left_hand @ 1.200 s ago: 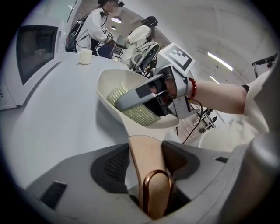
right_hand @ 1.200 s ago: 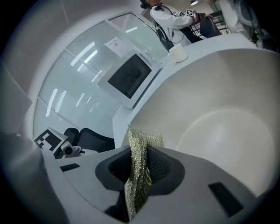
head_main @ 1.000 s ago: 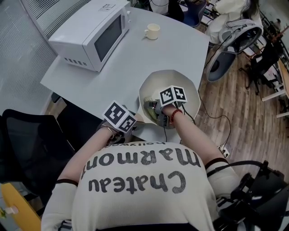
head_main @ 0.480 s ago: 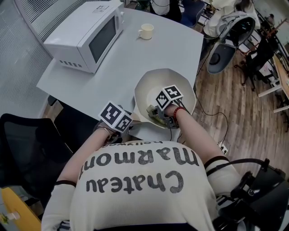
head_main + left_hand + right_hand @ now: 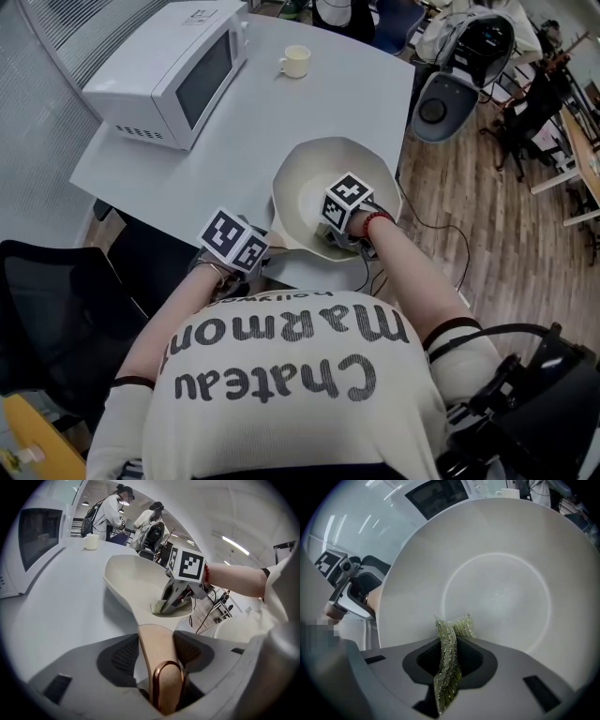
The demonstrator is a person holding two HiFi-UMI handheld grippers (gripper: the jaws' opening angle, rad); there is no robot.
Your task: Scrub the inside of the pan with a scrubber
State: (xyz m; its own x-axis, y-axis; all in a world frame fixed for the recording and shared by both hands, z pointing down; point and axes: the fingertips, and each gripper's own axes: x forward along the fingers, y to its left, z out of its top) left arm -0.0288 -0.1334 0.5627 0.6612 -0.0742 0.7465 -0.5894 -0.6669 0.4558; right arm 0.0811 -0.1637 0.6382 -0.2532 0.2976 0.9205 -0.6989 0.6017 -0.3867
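A cream pan (image 5: 305, 183) sits at the near edge of the grey table (image 5: 281, 112). Its tan handle (image 5: 157, 656) with a copper loop runs back between the jaws of my left gripper (image 5: 157, 641), which is shut on it. In the head view the left gripper (image 5: 255, 261) stays at the pan's near-left rim. My right gripper (image 5: 339, 236) points steeply down into the pan (image 5: 501, 573), shut on a green glittery scrubber (image 5: 457, 626). The scrubber's tip rests on the pan's inner wall near the bottom ring. The left gripper view shows the scrubber (image 5: 158, 606) against the pan floor.
A white microwave (image 5: 164, 66) stands on the table's far left, and a cream cup (image 5: 294, 61) at the far side. A black chair (image 5: 56, 309) is left of me. Wooden floor with cables (image 5: 450, 234) lies right. People (image 5: 112, 513) stand in the background.
The right gripper has rolled and tipped downward, sliding with the scrubber toward the near side of the pan. The left gripper keeps hold of the handle in the same place.
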